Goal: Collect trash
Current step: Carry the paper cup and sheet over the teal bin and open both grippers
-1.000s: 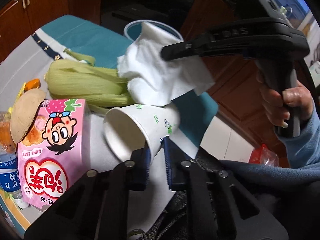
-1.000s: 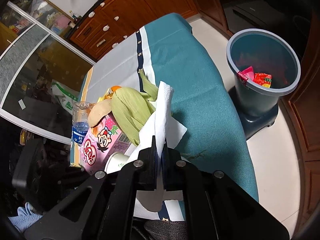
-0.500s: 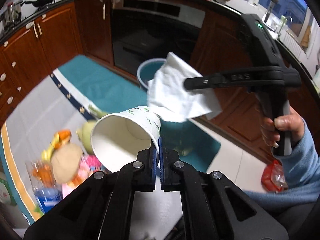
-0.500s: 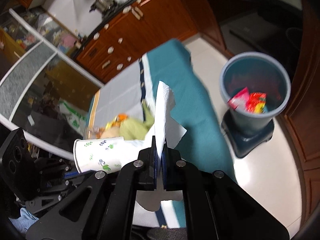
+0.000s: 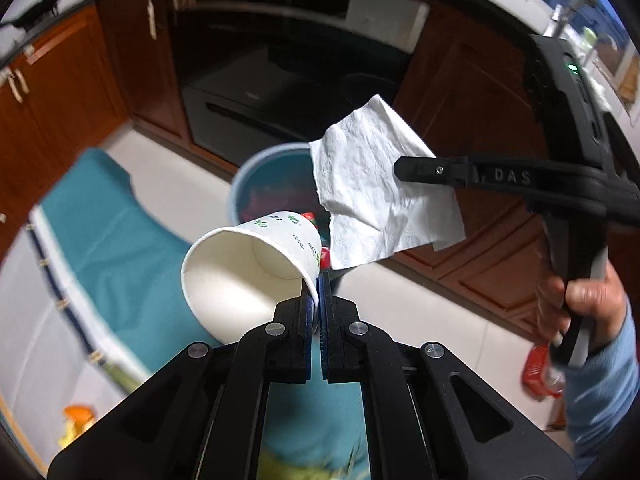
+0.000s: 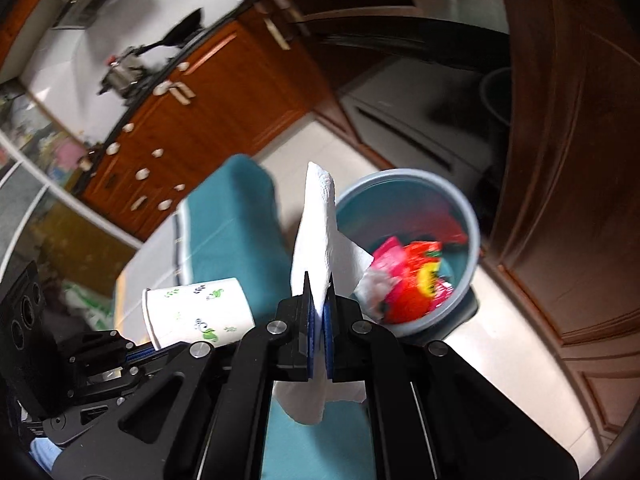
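Dim indoor light, strong fisheye bending and dark vignette at edges, motion blur throughout.

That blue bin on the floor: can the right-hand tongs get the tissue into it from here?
Probably yes. The right tongs grip the tissue beside the open bin, and nothing blocks the way.

a teal and white cloth [image 5: 108, 240] covers the table [image 6: 236, 220] left of and under the tongs. brown wooden cabinets [image 6: 208, 92] stand far ahead, a dark oven [image 5: 280, 80] beyond, a frying pan [image 6: 182, 32] up on the counter.
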